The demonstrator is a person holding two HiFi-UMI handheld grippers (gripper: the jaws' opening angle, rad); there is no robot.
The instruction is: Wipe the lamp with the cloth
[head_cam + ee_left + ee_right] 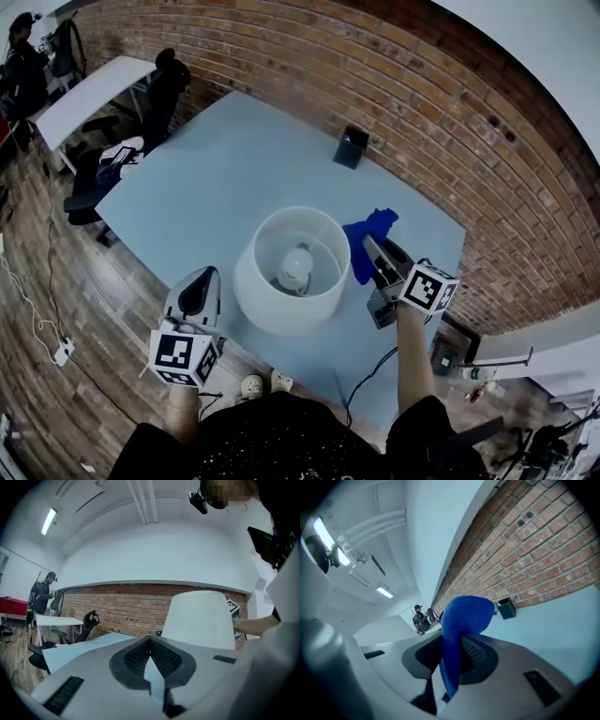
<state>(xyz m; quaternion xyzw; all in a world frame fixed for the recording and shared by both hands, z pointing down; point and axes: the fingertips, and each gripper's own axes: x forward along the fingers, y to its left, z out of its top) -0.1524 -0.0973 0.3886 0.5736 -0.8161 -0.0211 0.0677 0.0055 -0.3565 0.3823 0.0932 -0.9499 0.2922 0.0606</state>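
A lamp with a white drum shade (286,281) stands on the pale blue table (225,178), its bulb (298,264) showing through the open top. My right gripper (375,253) hangs just right of the shade, shut on a blue cloth (368,236) that bunches beyond its tips. In the right gripper view the cloth (464,620) is pinched in the gripper (457,656) and droops over it. My left gripper (197,295) hovers left of the shade near the table's front edge. In its own view the left gripper (150,645) is shut and empty, with the shade (201,616) ahead to the right.
A small black box (352,147) stands at the table's far side by the brick wall (394,84). A black cable (370,370) runs off the front edge. Office chairs (169,84) and a white desk (89,89) are at the far left, with a person (43,595) standing there.
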